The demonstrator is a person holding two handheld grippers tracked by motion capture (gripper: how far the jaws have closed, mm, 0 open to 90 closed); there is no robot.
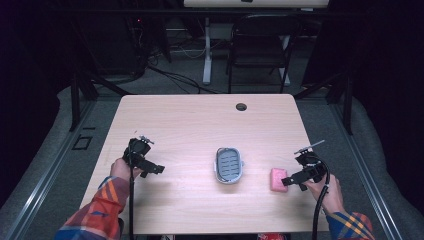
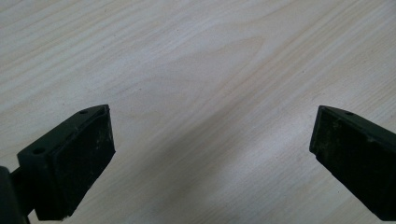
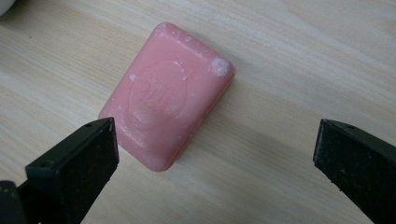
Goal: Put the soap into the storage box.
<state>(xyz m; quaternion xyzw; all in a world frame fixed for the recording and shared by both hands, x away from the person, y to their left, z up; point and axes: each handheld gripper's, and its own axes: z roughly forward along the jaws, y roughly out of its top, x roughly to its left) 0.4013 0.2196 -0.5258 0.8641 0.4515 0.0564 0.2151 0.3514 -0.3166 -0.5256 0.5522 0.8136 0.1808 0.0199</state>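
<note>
A pink bar of soap [image 1: 278, 179] lies flat on the wooden table [image 1: 200, 125], right of a grey soap dish [image 1: 229, 164] with a slotted insert. My right gripper [image 1: 292, 180] hovers open just right of the soap. In the right gripper view the soap [image 3: 166, 95] lies ahead of my left jaw, with nothing between the jaws of that gripper [image 3: 212, 140]. My left gripper [image 1: 155, 169] is open over bare wood at the table's left; the left gripper view has this gripper [image 2: 210, 135] above plain tabletop.
A round cable hole [image 1: 241, 106] sits near the table's far edge. Beyond the table stand a black folding chair [image 1: 260, 45] and a white desk leg [image 1: 207, 50] on a dark floor with cables.
</note>
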